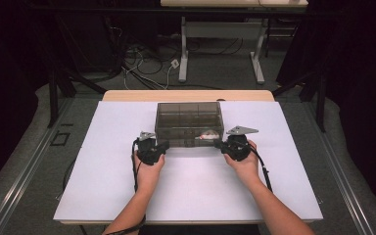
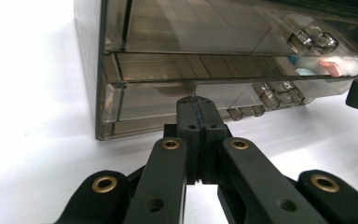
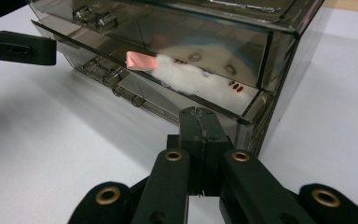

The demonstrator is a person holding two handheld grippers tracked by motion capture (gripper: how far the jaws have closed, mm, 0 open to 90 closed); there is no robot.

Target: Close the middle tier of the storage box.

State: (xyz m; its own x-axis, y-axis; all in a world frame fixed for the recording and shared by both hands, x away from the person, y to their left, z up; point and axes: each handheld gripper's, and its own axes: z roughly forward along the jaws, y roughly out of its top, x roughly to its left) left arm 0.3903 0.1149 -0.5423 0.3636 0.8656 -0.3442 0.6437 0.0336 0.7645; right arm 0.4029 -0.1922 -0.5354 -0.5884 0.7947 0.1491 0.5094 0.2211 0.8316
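1. The drawer box (image 1: 189, 122), smoky and clear, is set mid-counter, with white stuffing (image 3: 200, 84) seen in a drawer (image 2: 186, 67) on its right side.
2. The left tool (image 2: 196, 103) is pressed shut, empty, against the box's lower front.
3. The right tool (image 3: 199, 115) is likewise shut and empty at the right front corner.
4. Pushing a drawer shut is judged to be in hand; even pressure from both is called for next.
5. The white counter (image 1: 103, 186) lies around the box.

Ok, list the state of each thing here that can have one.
Left tongs: shut, tips at the drawer box's lower front.
Right tongs: shut, tips at the front near its corner.
Drawer box: upright on the white table.
Middle drawer: slightly pulled out, white stuffing inside.
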